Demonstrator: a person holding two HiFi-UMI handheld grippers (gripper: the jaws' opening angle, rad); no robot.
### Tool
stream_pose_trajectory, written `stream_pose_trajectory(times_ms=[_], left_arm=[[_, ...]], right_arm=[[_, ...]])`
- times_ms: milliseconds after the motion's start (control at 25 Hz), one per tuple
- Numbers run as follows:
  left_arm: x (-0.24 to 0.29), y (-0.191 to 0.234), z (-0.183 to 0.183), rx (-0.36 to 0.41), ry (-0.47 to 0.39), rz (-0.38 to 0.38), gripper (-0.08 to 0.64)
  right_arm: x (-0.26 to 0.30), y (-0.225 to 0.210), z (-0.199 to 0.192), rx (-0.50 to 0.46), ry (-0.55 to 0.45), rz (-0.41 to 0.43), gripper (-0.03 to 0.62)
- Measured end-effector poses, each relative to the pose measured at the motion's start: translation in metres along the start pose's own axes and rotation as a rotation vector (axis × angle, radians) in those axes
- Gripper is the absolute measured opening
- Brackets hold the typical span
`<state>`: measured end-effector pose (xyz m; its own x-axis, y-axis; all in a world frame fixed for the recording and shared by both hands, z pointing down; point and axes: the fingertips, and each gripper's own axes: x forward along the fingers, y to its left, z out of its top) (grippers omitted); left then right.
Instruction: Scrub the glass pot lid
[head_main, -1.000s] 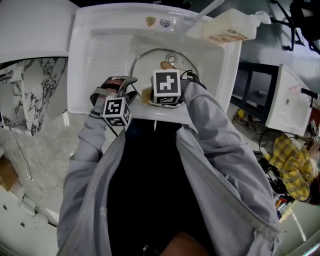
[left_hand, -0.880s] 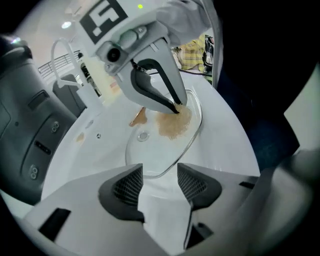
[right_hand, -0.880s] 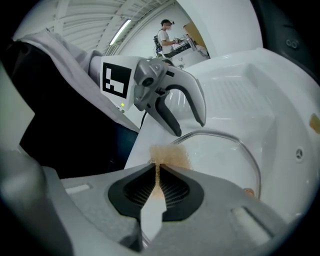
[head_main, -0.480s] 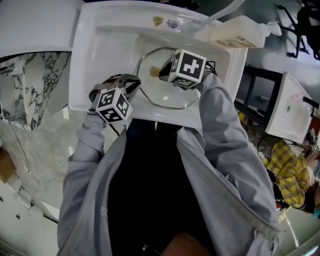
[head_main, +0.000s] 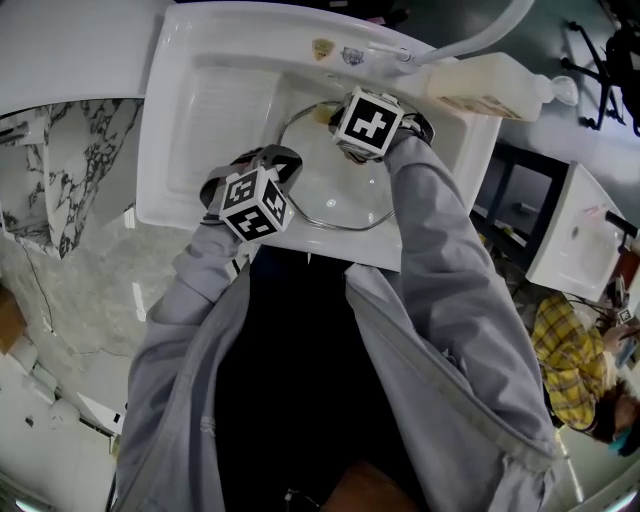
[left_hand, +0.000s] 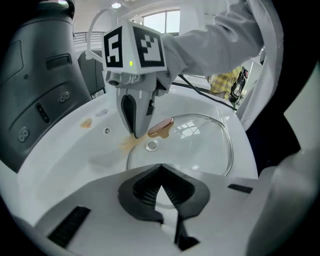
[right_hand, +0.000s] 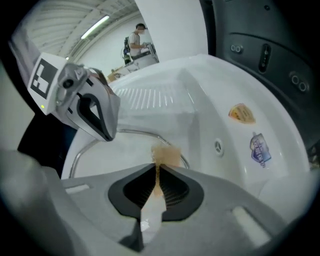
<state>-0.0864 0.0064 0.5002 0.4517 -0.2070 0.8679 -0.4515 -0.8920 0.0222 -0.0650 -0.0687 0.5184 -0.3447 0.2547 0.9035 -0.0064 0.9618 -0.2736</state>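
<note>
Bright, even overhead light; fisheye edges warp, perhaps slightly blurred.

No legible text or labels.

Lid (head_main: 340, 190) partly under grey sleeve (head_main: 425, 205)

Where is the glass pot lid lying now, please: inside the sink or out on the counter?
Inside: the glass pot lid lies on the floor of the white sink, its rim within the walls.
</note>
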Motion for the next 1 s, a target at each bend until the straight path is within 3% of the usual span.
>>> stream_pose_trajectory(times_ms=[160, 360, 640, 840, 1000], left_arm=[[0.006, -0.001, 0.0, -0.01, 0.011, -0.018, 0.005], [0.008, -0.001, -0.002, -0.017, 0.017, -0.015, 0.005], [0.008, -0.001, -0.008, -0.016, 0.036, 0.002, 0.005], [0.006, -0.003, -0.008, -0.001, 0.038, 0.012, 0.005], [0.003, -0.003, -0.01, -0.004, 0.039, 0.034, 0.005]], right_arm=[[0.025, -0.015, -0.01, -0.018, 0.087, -0.035, 0.027], [0.045, -0.03, -0.028, 0.059, 0.199, -0.034, 0.028], [0.05, -0.017, -0.027, 0.086, 0.198, 0.038, 0.028], [0.043, 0.021, -0.012, -0.021, 0.22, 0.12, 0.026], [0.04, 0.048, -0.006, -0.125, 0.254, 0.093, 0.028]])
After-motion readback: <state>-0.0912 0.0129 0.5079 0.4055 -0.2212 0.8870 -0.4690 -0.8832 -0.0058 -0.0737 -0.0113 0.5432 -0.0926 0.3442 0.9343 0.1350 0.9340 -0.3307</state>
